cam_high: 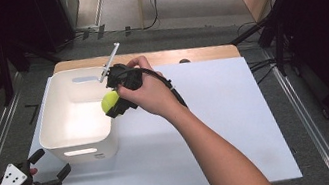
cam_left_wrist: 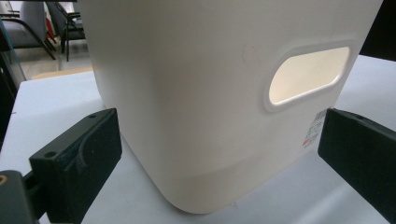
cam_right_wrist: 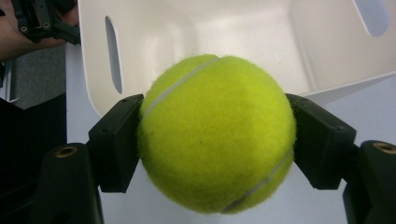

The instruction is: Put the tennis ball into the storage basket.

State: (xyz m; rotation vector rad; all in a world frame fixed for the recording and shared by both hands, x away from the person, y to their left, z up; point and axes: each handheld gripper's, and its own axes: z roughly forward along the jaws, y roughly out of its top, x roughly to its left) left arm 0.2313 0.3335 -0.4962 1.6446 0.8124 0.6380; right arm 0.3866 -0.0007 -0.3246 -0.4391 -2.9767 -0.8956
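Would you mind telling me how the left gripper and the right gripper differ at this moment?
The right gripper is shut on the tennis ball, while the left gripper stands open, its jaws clear of the bin. The right gripper is raised at the bin's rim, above its right wall; the left gripper sits low near the table's near left corner, aimed at the bin's handle side. Both have black jaws and are hand-held.

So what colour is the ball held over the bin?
Yellow-green with a pale seam, the tennis ball shows best in the right gripper view.
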